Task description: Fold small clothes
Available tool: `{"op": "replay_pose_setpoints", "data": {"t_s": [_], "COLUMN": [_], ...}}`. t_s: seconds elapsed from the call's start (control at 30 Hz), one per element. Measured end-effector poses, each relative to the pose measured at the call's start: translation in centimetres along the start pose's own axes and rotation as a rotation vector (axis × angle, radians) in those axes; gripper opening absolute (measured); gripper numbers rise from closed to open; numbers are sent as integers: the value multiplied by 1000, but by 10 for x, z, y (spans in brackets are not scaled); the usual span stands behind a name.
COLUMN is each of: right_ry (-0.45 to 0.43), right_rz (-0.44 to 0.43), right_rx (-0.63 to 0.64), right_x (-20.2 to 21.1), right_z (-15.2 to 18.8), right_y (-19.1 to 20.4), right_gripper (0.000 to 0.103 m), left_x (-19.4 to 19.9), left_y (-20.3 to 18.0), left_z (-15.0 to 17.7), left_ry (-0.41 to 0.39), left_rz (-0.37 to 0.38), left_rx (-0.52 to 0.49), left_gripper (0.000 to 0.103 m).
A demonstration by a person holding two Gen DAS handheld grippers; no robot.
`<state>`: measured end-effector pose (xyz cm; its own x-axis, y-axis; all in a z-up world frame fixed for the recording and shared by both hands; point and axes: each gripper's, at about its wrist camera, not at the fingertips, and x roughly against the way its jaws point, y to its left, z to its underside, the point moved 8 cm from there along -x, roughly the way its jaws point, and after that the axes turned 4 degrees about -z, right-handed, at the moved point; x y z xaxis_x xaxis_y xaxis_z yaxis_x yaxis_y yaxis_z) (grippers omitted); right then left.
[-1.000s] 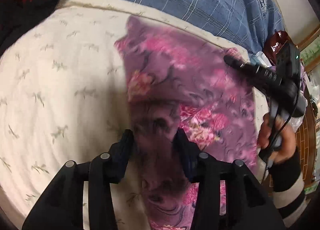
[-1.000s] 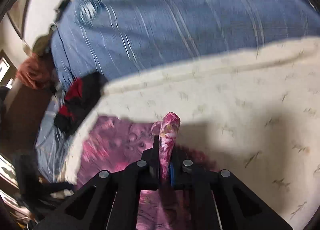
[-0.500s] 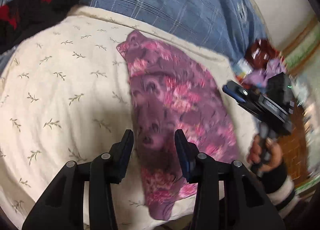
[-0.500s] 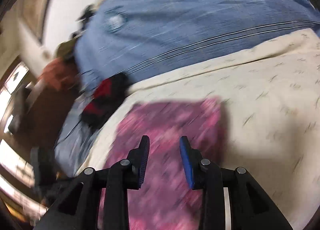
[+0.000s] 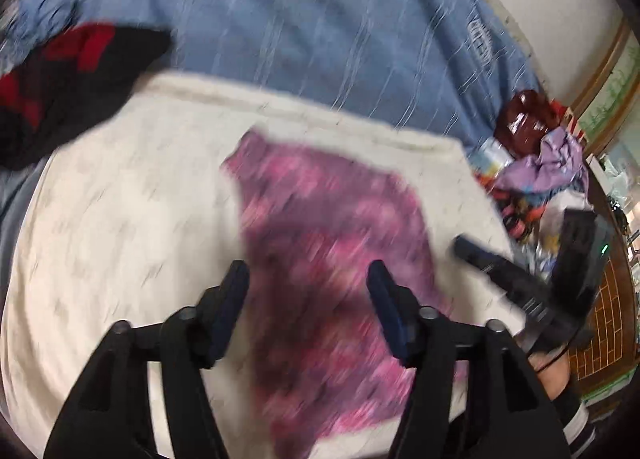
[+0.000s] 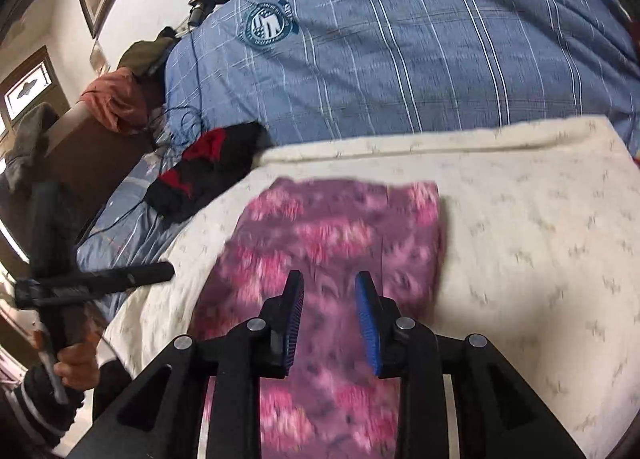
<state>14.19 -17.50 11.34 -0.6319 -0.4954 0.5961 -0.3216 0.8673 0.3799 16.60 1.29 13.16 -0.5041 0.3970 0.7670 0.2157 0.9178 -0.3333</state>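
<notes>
A purple and pink floral garment [image 5: 336,259] lies folded flat on a cream leaf-print cloth [image 5: 132,211]; it also shows in the right wrist view [image 6: 332,243]. My left gripper [image 5: 308,279] is open and empty, raised above the garment's near half. My right gripper [image 6: 328,283] is open and empty above the garment's near part. The right gripper [image 5: 460,247] shows at the right of the left wrist view, and the left gripper [image 6: 166,271] at the left of the right wrist view. Both views are blurred.
The cream cloth lies on a blue plaid bedspread [image 6: 400,51]. A black and red garment [image 5: 68,83] lies at the cloth's far left corner [image 6: 204,171]. A pile of clothes and bags [image 5: 536,163] sits beyond the right edge. A wooden headboard [image 6: 80,163] stands left.
My right gripper opened and let go of the garment's fold, which now lies flat. Both grippers have pulled back and up from the garment.
</notes>
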Motion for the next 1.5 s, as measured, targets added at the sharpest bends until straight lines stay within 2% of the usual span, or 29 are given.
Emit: {"op": "replay_pose_setpoints", "data": {"t_s": [0.1, 0.17, 0.23, 0.27, 0.3, 0.33, 0.37, 0.43, 0.5, 0.53, 0.57, 0.67, 0.77, 0.83, 0.87, 0.97, 1.07, 1.17, 1.23, 1.27, 1.3, 1.33, 1.37, 1.43, 1.5], "right_ry": [-4, 0, 13, 36, 78, 92, 64, 77, 102, 98, 87, 55, 73, 127, 77, 93, 62, 54, 68, 99, 169, 219, 191, 175, 144], "right_rz": [18, 25, 41, 59, 98, 86, 55, 34, 71, 79, 66, -21, -43, 15, 11, 47, 11, -14, -24, -4, 63, 119, 103, 94, 92], "right_rx": [-45, -87, -123, -133, -139, -148, -147, -143, -102, -77, -57, -17, -13, 2, 29, -10, -8, 16, 9, 6, 5, 12, 14, -63, -96], "right_x": [-31, -46, -60, -67, -77, -84, -82, -80, -72, -62, -53, -25, -22, -38, -35, -24, 8, 27, 30, 26, 16, 9, 11, 21, 32], "right_z": [-16, -19, -17, -12, -5, 0, -1, -4, -7, -8, -7, 6, 36, 60, 61, 56, 57, 73, 91, 103, 121, 133, 137, 133, 128], "right_y": [-8, -17, -34, -44, -57, -66, -69, -70, -66, -61, -55, -30, -21, -30, -29, -25, -11, 2, 2, -2, -14, -25, -28, -35, -35], "right_gripper": [29, 29, 29, 25, 25, 23, 23, 23, 25, 30, 30, 32, 33, 34, 34, 34, 36, 37, 36, 36, 36, 35, 35, 36, 41], "left_x": [-41, -69, -98, -111, -127, -127, -122, -120, -107, -98, -87, -49, -45, -69, -69, -51, -20, 1, -11, -20, -31, -38, -34, -23, -9], "left_y": [-13, -6, 13, 21, 33, 39, 40, 39, 38, 36, 34, 22, 22, 32, 34, 38, 32, 21, 19, 23, 30, 39, 44, 53, 60], "left_z": [-21, -23, -18, -16, -9, -9, -12, -13, -13, -13, -12, 4, 37, 60, 60, 52, 51, 71, 92, 102, 113, 120, 122, 123, 122], "left_ry": [33, 68, 101, 112, 149, 135, 121, 148, 150, 138, 119, 37, 41, 117, 98, 98, 38, -4, 21, 47, 87, 110, 98, 116, 96], "left_rz": [-37, -93, -189, -227, -190, -152, -127, -135, -129, -121, -114, -98, -147, -198, -192, -185, -191, -164, -219, -251, -289, -288, -252, -182, -194], "left_rx": [-6, 2, 4, -2, 24, 55, 72, 62, 55, 54, 47, -5, -42, -59, -49, 7, -44, -104, -166, -188, -199, -174, -123, -32, -9], "left_gripper": [65, 65, 65, 75, 81, 81, 81, 80, 75, 75, 75, 75, 75, 82, 85, 82, 82, 82, 82, 83, 84, 85, 84, 83, 83]}}
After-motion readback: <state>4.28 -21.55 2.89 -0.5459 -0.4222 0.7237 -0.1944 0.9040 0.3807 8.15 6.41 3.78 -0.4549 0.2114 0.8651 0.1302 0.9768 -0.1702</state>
